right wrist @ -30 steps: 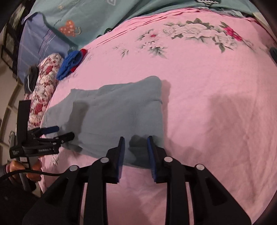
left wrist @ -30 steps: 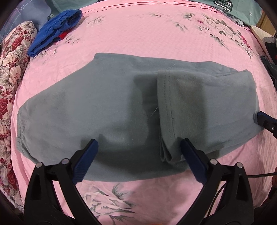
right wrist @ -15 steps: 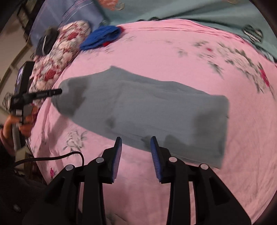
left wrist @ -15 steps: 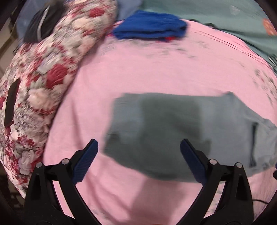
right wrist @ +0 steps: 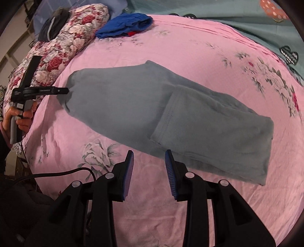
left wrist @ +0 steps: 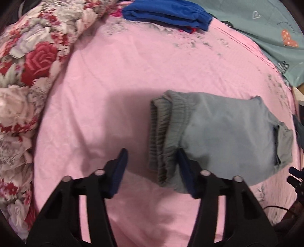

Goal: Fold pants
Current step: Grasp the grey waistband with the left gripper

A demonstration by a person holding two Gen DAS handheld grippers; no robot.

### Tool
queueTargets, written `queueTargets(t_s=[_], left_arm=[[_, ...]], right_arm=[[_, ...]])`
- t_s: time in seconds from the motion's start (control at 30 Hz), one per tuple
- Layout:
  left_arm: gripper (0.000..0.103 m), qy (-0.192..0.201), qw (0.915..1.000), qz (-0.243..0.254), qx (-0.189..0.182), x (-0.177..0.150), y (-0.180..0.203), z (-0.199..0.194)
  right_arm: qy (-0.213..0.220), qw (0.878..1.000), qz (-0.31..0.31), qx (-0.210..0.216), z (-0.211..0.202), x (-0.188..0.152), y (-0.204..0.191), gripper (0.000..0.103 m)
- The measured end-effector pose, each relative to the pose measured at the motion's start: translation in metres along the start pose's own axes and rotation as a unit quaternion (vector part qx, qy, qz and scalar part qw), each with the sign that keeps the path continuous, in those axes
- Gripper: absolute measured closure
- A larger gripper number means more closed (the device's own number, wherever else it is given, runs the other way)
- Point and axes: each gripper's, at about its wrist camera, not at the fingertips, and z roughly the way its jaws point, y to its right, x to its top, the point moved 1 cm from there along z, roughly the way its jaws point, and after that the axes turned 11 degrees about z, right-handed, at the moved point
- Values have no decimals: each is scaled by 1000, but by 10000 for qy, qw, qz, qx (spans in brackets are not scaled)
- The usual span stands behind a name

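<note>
Between closing left hand-held gripper [left wrist: 151, 158] fingers: grey pants [left wrist: 224, 140] waistband, not yet pinched.

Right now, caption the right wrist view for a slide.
Half-folded grey fleece pants on a pink floral bedsheet, right tongs open at their near edge.

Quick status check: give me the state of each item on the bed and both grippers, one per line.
Grey pants: lying flat on the sheet, leg end folded back over the middle; waistband at the left gripper.
Blue garment: folded, at the far edge of the sheet.
Floral quilt: bunched along the bed's side.
Left gripper: jaws have just been closing, not pressing; waistband corner between them.
Right gripper: jaws partly open, empty, at the pants' near edge.
</note>
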Motion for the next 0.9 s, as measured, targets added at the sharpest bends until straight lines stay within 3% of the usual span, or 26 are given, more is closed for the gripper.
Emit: queueTargets(t_s=[0.13,0.3,0.43,0.77,0.9], left_arm=[[64,-88,9996,240,-124,5,7,11],[57,-224,9990,320,-205,11,6,13],[56,-289,9983,505,34,14,17,18],[74,-293,9980,526,203,14,25,12],[80,-3,9998,166,-140,13,19,-10]], right_arm=[[35,9999,115,-108,-1,-1,-1,69],[44,9998,113,-186,0,1,-7,69],[67,9997,106,-204,-1,2,-7,69],[110,9996,213,-167,-1,4,1,69],[107,9994,287,-146,-3,1,7,69]])
